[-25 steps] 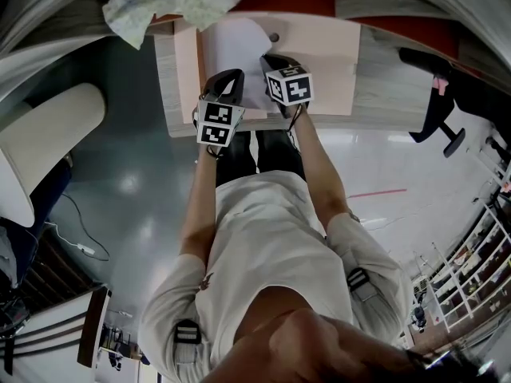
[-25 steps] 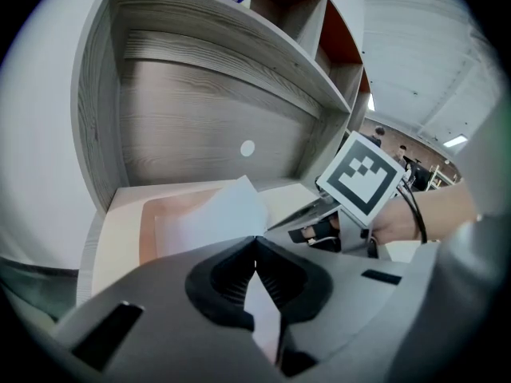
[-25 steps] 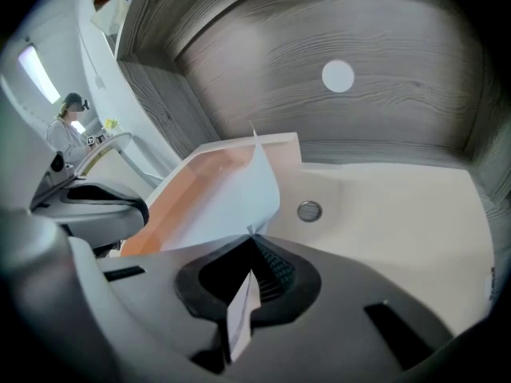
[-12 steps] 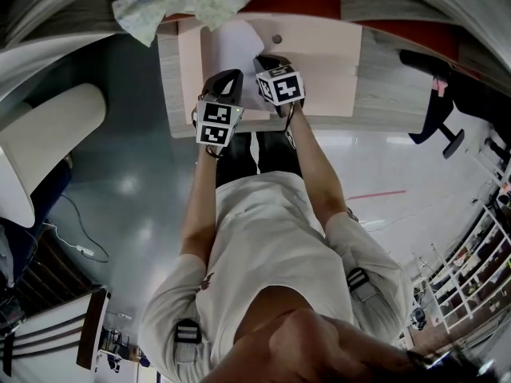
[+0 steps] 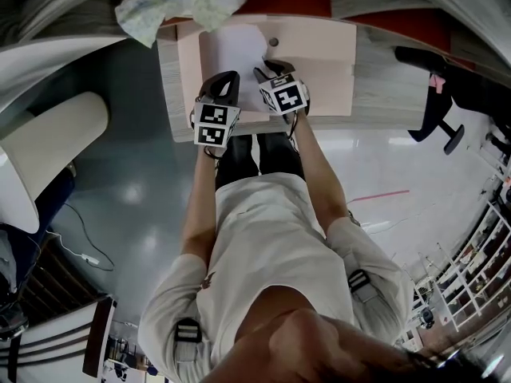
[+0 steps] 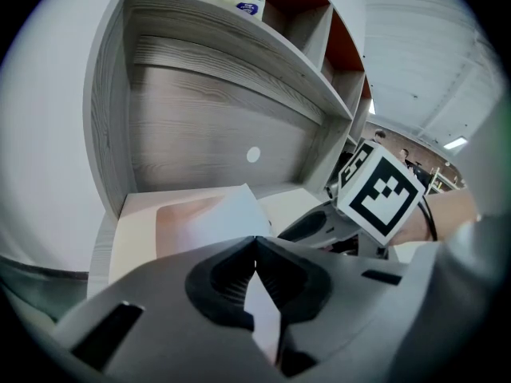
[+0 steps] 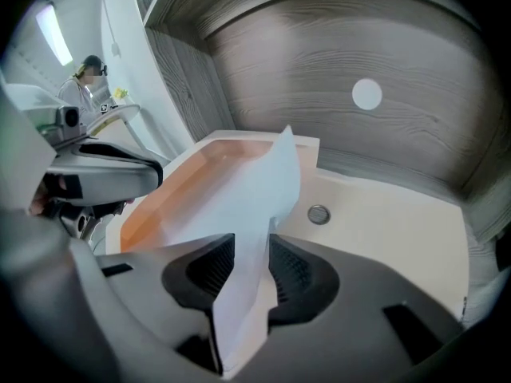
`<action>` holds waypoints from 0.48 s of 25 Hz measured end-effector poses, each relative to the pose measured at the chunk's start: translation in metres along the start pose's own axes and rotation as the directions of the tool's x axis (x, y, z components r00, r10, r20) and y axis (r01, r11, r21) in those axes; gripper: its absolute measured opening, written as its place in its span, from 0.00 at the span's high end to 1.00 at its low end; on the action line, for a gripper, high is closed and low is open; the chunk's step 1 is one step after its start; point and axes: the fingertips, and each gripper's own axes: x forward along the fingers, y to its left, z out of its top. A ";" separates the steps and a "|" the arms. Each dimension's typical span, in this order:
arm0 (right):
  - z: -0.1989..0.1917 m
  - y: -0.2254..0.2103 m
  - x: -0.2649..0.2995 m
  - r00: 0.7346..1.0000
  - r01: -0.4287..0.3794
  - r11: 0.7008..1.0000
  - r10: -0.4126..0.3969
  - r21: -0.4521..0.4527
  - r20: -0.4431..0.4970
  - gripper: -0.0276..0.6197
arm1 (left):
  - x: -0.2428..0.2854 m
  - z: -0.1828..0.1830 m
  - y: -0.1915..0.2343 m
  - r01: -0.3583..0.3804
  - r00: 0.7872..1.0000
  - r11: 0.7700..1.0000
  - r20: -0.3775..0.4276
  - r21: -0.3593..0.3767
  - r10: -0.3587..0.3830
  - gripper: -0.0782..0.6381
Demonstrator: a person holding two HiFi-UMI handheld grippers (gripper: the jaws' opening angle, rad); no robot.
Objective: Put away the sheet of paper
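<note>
Desk alcove, mid-task: the sheet of paper (image 5: 231,50) lies on the left half of what looks like an open peach folder (image 5: 319,38), spread on the wood-grain surface (image 5: 383,94) at the top of the head view. My left gripper (image 6: 255,239) has its fingers pinched together on the sheet's near edge. The fingers of my right gripper (image 7: 243,254) have just been opening, and now stand apart with the sheet's right edge rising between them, the pads clear of it.

The worry from here is that one pinch is all that governs the sheet. If I draw the right gripper back carelessly, a pad could catch the raised edge and drag, crease or flip the paper off the folder. A tug from the left gripper could likewise buckle it, since the far corner lies loose. The folder's snap button (image 7: 318,214), just right of the sheet, is another spot where an edge might catch.

Both grippers tilt down toward the surface, side by side at the sheet's lower edge in the head view, the right pitched more steeply. Both forearms reach straight up the frame from the body.
</note>
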 end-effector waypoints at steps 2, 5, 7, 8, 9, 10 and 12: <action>-0.001 -0.001 -0.005 1.000 0.010 1.000 -0.010 -0.007 0.009 0.71 | -0.001 0.001 0.000 0.001 1.000 1.000 0.001 0.004 -0.001 0.86; -0.003 -0.001 -0.014 1.000 0.023 1.000 -0.023 -0.010 0.019 0.70 | -0.003 0.004 -0.002 0.007 1.000 1.000 0.003 0.011 -0.007 0.86; -0.003 -0.001 -0.020 0.999 0.030 1.000 -0.030 -0.010 0.027 0.70 | -0.004 0.005 -0.003 0.014 1.000 1.000 0.006 0.016 -0.014 0.86; -0.003 -0.001 -0.023 0.999 0.034 0.999 -0.034 -0.009 0.033 0.70 | -0.004 0.006 -0.004 0.018 1.000 1.000 0.006 0.020 -0.018 0.86; -0.001 0.000 -0.027 0.998 0.038 0.999 -0.038 -0.008 0.041 0.70 | -0.004 0.007 -0.005 0.022 1.000 0.999 0.007 0.024 -0.022 0.86; 0.000 0.000 -0.031 0.998 0.042 0.999 -0.042 -0.008 0.050 0.70 | -0.005 0.009 -0.006 0.026 1.000 0.999 0.008 0.029 -0.026 0.86; 0.004 0.002 -0.040 0.996 0.050 0.999 -0.050 -0.010 0.070 0.70 | -0.006 0.013 -0.008 0.032 0.999 0.999 0.013 0.039 -0.033 0.86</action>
